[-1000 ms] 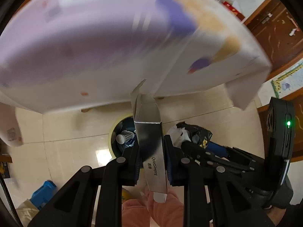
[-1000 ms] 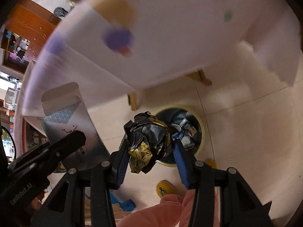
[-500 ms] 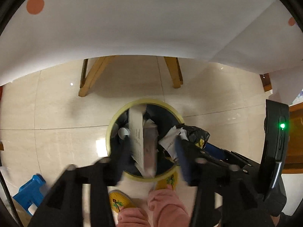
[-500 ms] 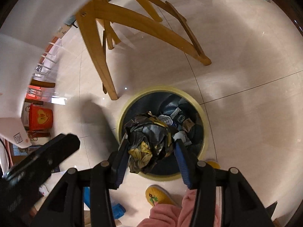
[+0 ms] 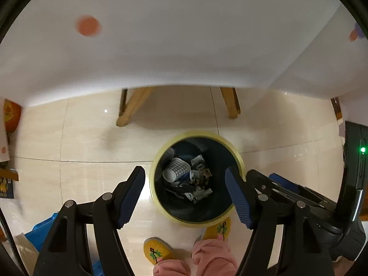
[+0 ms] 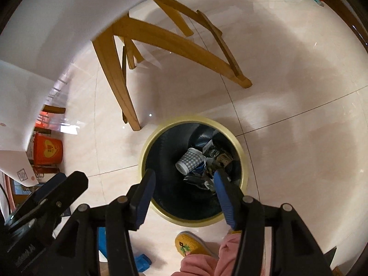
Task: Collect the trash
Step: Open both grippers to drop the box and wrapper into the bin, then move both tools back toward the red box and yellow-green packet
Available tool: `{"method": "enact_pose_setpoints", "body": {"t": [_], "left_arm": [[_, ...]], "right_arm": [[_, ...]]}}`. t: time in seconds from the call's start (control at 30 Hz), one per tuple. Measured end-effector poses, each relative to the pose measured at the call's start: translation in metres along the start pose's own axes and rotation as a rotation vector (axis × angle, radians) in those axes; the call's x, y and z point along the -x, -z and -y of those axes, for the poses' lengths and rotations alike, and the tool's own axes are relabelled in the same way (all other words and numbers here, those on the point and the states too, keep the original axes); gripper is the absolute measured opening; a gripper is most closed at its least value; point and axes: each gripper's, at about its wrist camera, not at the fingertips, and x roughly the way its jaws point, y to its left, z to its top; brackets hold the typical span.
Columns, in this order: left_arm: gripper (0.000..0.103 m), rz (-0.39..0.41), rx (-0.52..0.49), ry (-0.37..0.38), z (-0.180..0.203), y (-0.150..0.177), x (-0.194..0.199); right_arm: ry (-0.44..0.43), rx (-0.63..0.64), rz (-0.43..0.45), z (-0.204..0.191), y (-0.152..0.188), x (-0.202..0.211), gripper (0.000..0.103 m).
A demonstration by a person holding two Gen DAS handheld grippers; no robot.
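Observation:
A round bin with a yellow rim (image 5: pixel 161 158) and dark liner stands on the tiled floor; it also shows in the right wrist view (image 6: pixel 147 145). Inside lie a checked paper cup (image 5: pixel 176 172) (image 6: pixel 189 161) and crumpled wrappers (image 5: pixel 197 188) (image 6: pixel 214 154). My left gripper (image 5: pixel 185 179) hangs open and empty above the bin. My right gripper (image 6: pixel 184 181) is open and empty above the bin too, and part of it shows at the right of the left wrist view (image 5: pixel 299 195).
A table with a white cloth (image 5: pixel 184 46) and wooden legs (image 6: pixel 117 87) stands just behind the bin. My yellow slippers (image 5: pixel 156 250) and pink trousers (image 5: pixel 211 257) are in front of it. An orange bucket (image 6: pixel 47 149) and a blue object (image 5: pixel 43 230) lie to the left.
Both grippers swung from the table down over the bin and opened. The silver box left my left gripper and the black crumpled wrapper left my right gripper; both dropped into the bin.

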Motion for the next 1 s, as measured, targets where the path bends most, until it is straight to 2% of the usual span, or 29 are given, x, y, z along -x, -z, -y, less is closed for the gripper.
{"method": "enact_pose_setpoints", "body": {"t": [0.17, 0.27, 0.37, 0.5, 0.63, 0.73, 0.87, 1.0], "left_arm": [[0.071, 0.048, 0.055, 0.007, -0.010, -0.001, 0.035], [0.080, 0.054, 0.059, 0.010, -0.011, -0.002, 0.059], [0.080, 0.063, 0.028, 0.002, -0.007, -0.007, 0.091], [0.080, 0.096, 0.045, 0.007, -0.007, -0.016, 0.141], [0.081, 0.133, 0.065, 0.020, -0.009, -0.029, 0.193], [0.085, 0.160, 0.063, 0.026, -0.010, -0.041, 0.228], [0.087, 0.202, 0.025, 0.052, -0.009, -0.058, 0.277], [0.087, 0.274, -0.021, 0.039, 0.002, -0.072, 0.331]], "right_arm": [[-0.003, 0.009, 0.016, -0.006, 0.005, 0.029, 0.054], [-0.007, 0.015, 0.025, -0.013, 0.008, 0.052, 0.054], [-0.017, 0.023, 0.040, -0.021, 0.011, 0.076, 0.054], [-0.035, 0.034, 0.071, -0.036, 0.012, 0.117, 0.054], [-0.054, 0.053, 0.117, -0.052, 0.012, 0.164, 0.054], [-0.064, 0.065, 0.155, -0.065, 0.012, 0.199, 0.054], [-0.074, 0.087, 0.221, -0.082, 0.010, 0.250, 0.054], [-0.082, 0.115, 0.288, -0.097, 0.006, 0.295, 0.054]]}}
